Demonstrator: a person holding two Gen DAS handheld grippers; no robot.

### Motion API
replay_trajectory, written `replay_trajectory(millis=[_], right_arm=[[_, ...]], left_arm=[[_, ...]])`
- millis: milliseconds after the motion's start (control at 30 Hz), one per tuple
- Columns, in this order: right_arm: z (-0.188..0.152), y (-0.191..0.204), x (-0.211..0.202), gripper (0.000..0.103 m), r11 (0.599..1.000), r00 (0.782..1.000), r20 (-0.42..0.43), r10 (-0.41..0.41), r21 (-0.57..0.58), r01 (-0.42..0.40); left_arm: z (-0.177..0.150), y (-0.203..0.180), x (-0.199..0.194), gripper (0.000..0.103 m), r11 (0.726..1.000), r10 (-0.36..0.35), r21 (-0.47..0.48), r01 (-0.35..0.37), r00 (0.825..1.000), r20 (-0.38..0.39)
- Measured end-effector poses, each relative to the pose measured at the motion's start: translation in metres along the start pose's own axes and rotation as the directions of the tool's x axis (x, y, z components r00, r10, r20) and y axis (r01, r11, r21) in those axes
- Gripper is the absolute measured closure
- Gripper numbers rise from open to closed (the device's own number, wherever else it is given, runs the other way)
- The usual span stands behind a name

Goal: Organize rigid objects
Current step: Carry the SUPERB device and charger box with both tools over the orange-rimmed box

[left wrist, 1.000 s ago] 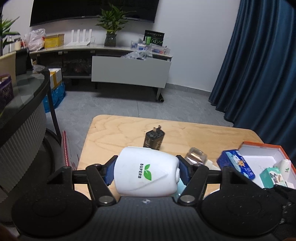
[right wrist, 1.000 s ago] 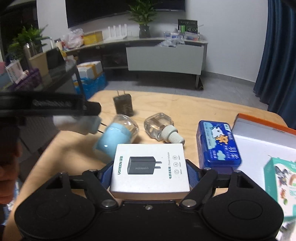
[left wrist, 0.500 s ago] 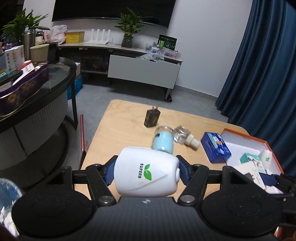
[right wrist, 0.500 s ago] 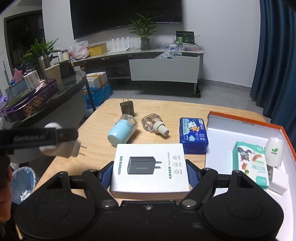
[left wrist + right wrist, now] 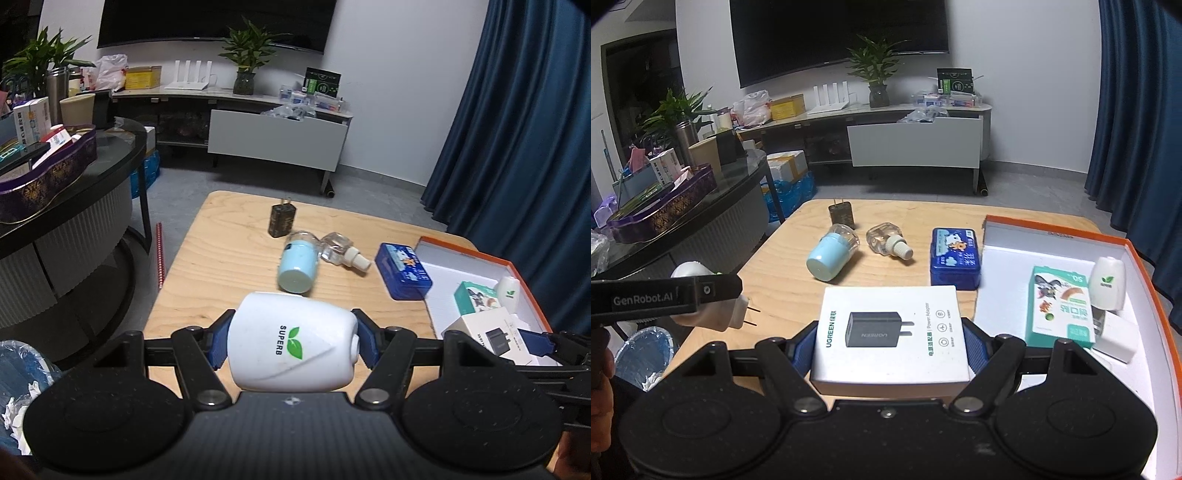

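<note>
Both loads are up and carried. Left hand-held gripper (image 5: pixel 291 345) clamps the white SUPERB plug-in unit (image 5: pixel 291 350); right hand-held gripper (image 5: pixel 889 343) grips the flat UGREEN adapter box (image 5: pixel 890 338). Next, I reckon: swing right and lower both into the orange-rimmed box (image 5: pixel 1145 266), beyond, on the bench (image 5: pixel 783 295).

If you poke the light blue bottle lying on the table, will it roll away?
Probably. The light blue bottle is round and lies on its side on the smooth wooden table, so a sideways nudge should roll it. It may bump the clear bottle beside it.
</note>
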State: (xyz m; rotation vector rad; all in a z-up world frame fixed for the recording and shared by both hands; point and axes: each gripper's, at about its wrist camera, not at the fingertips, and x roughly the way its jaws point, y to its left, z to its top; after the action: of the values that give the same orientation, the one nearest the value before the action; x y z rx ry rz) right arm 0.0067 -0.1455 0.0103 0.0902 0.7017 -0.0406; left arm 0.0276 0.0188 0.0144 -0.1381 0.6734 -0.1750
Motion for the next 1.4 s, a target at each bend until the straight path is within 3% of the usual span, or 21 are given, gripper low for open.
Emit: replay_trajectory(millis=[1400], right_arm=[[-0.014,-0.078,-0.062,0.011,0.983,0.987,0.078,-0.141,0.128,0.130]], left_arm=[[-0.010,-0.074,-0.009,0.037,0.984,-0.138,0.112,0.139,0.990,-0.014]])
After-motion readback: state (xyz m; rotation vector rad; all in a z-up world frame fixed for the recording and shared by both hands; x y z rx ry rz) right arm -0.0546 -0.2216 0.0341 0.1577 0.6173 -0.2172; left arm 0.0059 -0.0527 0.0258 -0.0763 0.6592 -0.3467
